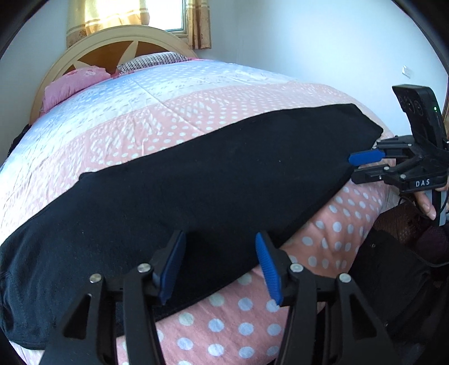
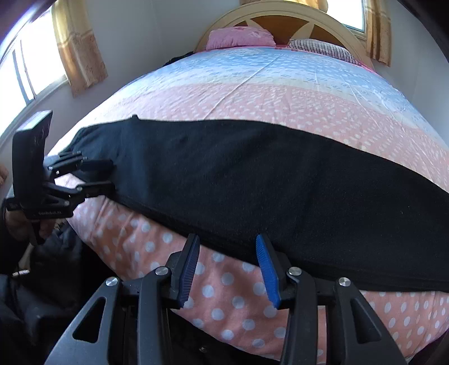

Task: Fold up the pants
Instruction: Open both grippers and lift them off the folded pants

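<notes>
Black pants (image 1: 196, 185) lie flat in a long band across the near end of the bed; they also show in the right wrist view (image 2: 252, 179). My left gripper (image 1: 221, 238) is open, its blue pads just over the pants' near edge, with nothing between them. My right gripper (image 2: 228, 241) is open at the pants' near hem, over the quilt. In the left wrist view the right gripper (image 1: 355, 167) sits at the pants' right end, jaws apart. In the right wrist view the left gripper (image 2: 110, 174) sits at the pants' left end.
The bed carries a pink and blue dotted quilt (image 1: 157, 112), also seen in the right wrist view (image 2: 252, 84). Pillows (image 1: 73, 84) and a headboard (image 2: 280, 19) are at the far end. Curtained windows (image 2: 33, 67) stand on the walls. Dark clothing (image 1: 393, 280) lies beside the bed's near edge.
</notes>
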The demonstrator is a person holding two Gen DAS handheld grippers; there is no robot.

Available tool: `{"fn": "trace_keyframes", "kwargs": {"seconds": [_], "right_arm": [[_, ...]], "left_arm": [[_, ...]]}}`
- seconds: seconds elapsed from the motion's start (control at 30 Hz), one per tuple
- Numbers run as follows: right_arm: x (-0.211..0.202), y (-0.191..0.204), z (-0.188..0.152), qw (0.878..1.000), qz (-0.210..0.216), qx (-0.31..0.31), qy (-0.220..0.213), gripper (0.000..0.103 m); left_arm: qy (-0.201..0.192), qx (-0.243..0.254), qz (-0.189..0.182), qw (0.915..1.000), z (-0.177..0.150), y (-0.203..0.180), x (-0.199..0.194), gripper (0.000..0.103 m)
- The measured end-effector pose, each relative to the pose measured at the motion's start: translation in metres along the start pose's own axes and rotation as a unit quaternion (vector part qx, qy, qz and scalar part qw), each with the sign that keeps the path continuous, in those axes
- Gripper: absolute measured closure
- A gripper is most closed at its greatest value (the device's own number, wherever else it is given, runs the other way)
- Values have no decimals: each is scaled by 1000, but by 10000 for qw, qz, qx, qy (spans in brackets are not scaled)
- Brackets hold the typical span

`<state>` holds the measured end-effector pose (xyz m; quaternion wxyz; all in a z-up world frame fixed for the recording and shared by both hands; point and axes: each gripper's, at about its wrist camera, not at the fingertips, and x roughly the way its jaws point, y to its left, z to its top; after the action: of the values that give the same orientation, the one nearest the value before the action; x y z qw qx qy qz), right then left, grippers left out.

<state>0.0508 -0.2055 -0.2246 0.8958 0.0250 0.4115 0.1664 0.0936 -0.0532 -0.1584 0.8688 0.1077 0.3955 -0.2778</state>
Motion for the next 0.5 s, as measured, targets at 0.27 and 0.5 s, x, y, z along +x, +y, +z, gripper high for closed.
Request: {"fn": "trace_keyframes", "kwargs": {"seconds": [0.27, 0.5], "right_arm": [[28, 49, 33, 9971, 218, -727, -75, 59], [51, 68, 27, 9936, 259, -1027, 388, 58]], "left_arm": [[-309, -409, 472, 9976, 1, 19, -19, 33], [-67, -542, 617, 9966, -17, 30, -6, 30]]}}
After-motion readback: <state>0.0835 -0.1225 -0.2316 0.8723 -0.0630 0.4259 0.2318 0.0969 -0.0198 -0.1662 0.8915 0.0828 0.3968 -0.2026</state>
